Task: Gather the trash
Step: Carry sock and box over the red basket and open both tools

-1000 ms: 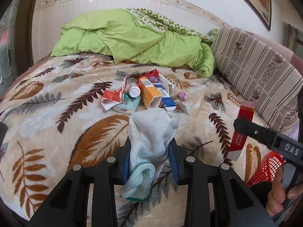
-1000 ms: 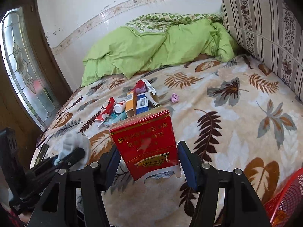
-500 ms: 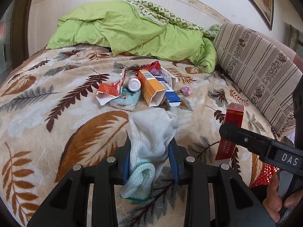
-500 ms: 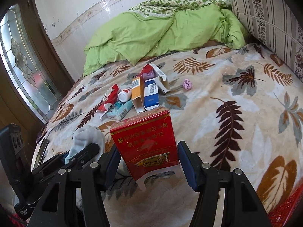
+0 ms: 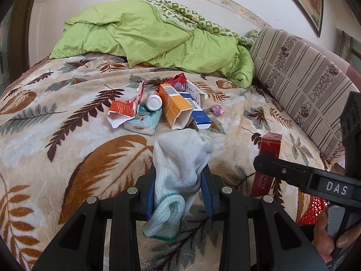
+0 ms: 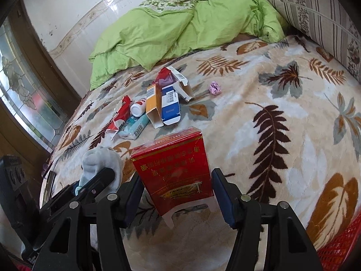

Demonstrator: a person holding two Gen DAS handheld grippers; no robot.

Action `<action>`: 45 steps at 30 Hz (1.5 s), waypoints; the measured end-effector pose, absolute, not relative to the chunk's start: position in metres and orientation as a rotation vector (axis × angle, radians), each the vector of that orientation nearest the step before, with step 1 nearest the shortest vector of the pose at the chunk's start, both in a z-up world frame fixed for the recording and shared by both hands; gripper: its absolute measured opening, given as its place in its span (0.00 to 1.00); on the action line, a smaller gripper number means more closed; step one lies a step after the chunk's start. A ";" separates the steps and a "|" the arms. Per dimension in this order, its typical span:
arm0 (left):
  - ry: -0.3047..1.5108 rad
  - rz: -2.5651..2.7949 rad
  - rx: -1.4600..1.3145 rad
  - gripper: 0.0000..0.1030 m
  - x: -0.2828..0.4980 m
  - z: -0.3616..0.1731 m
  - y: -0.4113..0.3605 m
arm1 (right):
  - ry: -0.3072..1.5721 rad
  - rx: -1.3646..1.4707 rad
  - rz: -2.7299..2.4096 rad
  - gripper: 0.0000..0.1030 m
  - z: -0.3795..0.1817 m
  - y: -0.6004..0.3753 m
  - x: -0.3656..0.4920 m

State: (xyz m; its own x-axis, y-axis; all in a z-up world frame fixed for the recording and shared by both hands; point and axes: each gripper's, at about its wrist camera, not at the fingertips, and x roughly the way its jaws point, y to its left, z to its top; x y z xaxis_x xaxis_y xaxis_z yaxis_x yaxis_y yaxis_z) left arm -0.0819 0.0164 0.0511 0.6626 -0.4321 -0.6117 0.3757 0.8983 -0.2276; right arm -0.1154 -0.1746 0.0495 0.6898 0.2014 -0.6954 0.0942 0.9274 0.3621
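My left gripper point(image 5: 179, 190) is shut on a white sock point(image 5: 180, 162) with a green cuff, held above the bed. My right gripper point(image 6: 177, 194) is shut on a red carton point(image 6: 174, 174), also seen from the side in the left wrist view point(image 5: 267, 160). A pile of trash lies further up the bed: an orange box point(image 5: 174, 107), a blue-white box point(image 5: 198, 114), a white bottle point(image 5: 153, 101), a torn red wrapper point(image 5: 125, 109), a pale blue tissue pack point(image 5: 143, 122) and a pink paper ball point(image 5: 217, 109).
The bed has a leaf-patterned blanket point(image 5: 67, 135). A green duvet point(image 5: 153, 38) is heaped at the head. A striped cushion point(image 5: 300, 83) lines the right side. A red mesh basket point(image 6: 340, 246) sits at the lower right, below the bed edge.
Both grippers have moved forward over the bed toward the trash pile, still holding the sock and the carton. The pile looks nearer and the red basket has slid further out of view.
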 end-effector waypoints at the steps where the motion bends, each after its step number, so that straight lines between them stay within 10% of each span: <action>1: 0.714 -0.458 -0.082 0.32 -0.082 0.051 0.017 | 0.818 0.398 0.057 0.62 0.048 -0.175 -0.114; 24: 0.745 -0.581 -0.012 0.32 -0.113 0.073 -0.017 | 0.779 0.568 0.025 0.62 0.073 -0.239 -0.178; 45: 0.790 -1.154 0.197 0.32 -0.222 0.126 -0.225 | 0.641 0.748 -0.421 0.62 0.088 -0.411 -0.367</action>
State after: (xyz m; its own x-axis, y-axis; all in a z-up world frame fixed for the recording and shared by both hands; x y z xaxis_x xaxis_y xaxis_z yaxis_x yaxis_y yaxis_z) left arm -0.2216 -0.2246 0.1263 0.1745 -0.7408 -0.6486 0.8725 0.4217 -0.2469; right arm -0.3671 -0.4109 0.0879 0.7328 -0.1274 -0.6684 0.5630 0.6652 0.4905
